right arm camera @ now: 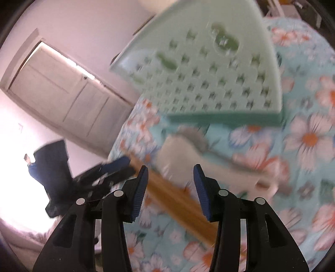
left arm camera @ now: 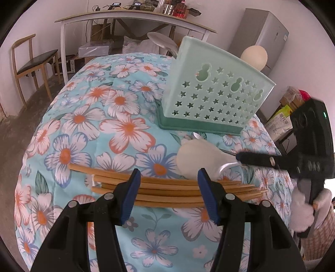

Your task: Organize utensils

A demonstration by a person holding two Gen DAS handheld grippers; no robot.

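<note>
A bundle of wooden chopsticks point(left arm camera: 167, 188) lies crosswise on the flowered tablecloth point(left arm camera: 117, 129). My left gripper point(left arm camera: 169, 184) hovers over it, open, with its blue pads point(left arm camera: 130, 194) on either side and not pressing. A white rice paddle point(left arm camera: 196, 159) lies just beyond, over a metal spoon point(left arm camera: 195, 135). Behind them stands the pale green utensil holder point(left arm camera: 213, 94) with star holes. My right gripper point(right arm camera: 170, 182) is open above the chopsticks point(right arm camera: 173, 196) and the paddle point(right arm camera: 184, 159), holding nothing. Its black finger point(left arm camera: 257, 160) reaches the paddle's handle from the right. This view is blurred.
A gloved hand point(left arm camera: 303, 209) holds the right gripper at the table's right edge. The left gripper point(right arm camera: 113, 169) shows at the table's left edge. Off the table are a wooden chair point(left arm camera: 31, 62), a white desk point(left arm camera: 129, 18), a grey cabinet point(left arm camera: 261, 35) and a door point(right arm camera: 62, 94).
</note>
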